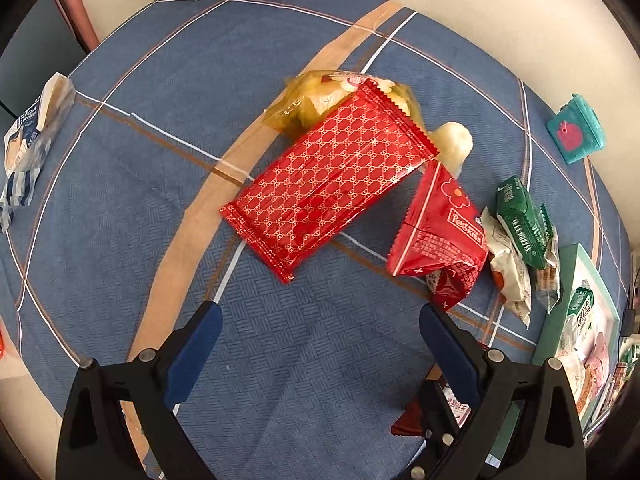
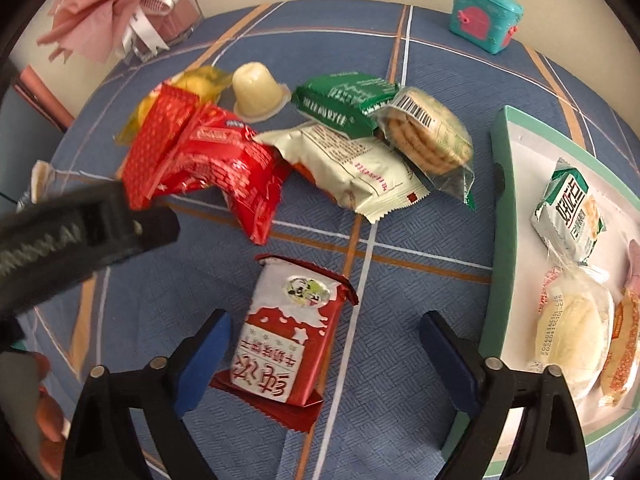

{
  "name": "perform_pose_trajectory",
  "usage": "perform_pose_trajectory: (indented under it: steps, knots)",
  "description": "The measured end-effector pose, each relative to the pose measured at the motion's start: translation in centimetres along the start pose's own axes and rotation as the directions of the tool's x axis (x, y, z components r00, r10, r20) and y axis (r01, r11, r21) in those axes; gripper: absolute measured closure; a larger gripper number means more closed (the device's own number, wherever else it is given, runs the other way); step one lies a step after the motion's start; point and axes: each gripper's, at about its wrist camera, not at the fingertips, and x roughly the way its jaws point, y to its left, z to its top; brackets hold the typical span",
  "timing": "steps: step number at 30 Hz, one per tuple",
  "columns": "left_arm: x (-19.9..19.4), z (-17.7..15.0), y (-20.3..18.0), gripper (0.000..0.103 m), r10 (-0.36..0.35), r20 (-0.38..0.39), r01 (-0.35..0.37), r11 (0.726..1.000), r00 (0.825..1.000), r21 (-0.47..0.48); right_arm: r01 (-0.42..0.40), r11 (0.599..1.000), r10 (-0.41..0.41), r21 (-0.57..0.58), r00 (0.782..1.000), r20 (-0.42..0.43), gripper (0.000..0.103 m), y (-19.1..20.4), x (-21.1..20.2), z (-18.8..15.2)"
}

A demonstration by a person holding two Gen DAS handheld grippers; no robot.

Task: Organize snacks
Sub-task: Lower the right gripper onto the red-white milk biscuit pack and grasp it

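Evidently the right gripper (image 2: 324, 344) is lining up on the red-and-white snack packet (image 2: 288, 340), which lies flat on the blue tablecloth (image 2: 400, 300) between its spread jaws, nearer the left finger than the right. Best, I judge, to centre the packet first, lower until both pads flank its long edges, then close gently — the foil looks slippery and crushable — and carry it to the green-rimmed tray (image 2: 498, 216) just right of the jaws. The left gripper (image 1: 320, 348) hangs spread too, the patterned red packet (image 1: 332, 180) ahead of it, untouched.
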Motion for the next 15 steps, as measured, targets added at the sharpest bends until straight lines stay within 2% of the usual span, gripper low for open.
perform_pose_trajectory:
  steps: [4,9,12,15]
  knots:
    - [0.0,0.3,-0.8,0.004,-0.005,0.0,0.005,1.0,1.0,0.001,-0.004,1.0,0.004,0.016,1.0,0.016,0.023,-0.5,-0.3,-0.3]
    - [-0.5,0.2,-1.4,0.004,-0.037,0.0,0.037,0.999,0.999,0.002,-0.041,0.999,0.041,0.004,0.999,0.025,0.051,0.1,-0.7,-0.5]
    - [-0.7,0.2,-1.8,0.004,-0.065,0.0,0.065,0.998,0.998,0.004,-0.069,0.998,0.069,0.008,0.998,0.015,0.059,0.3,-0.6,-0.6]
    - [-0.7,0.2,-2.0,0.004,-0.083,0.0,0.083,0.997,0.997,0.004,-0.083,0.996,0.083,0.012,0.996,0.013,0.061,0.1,-0.5,-0.5]
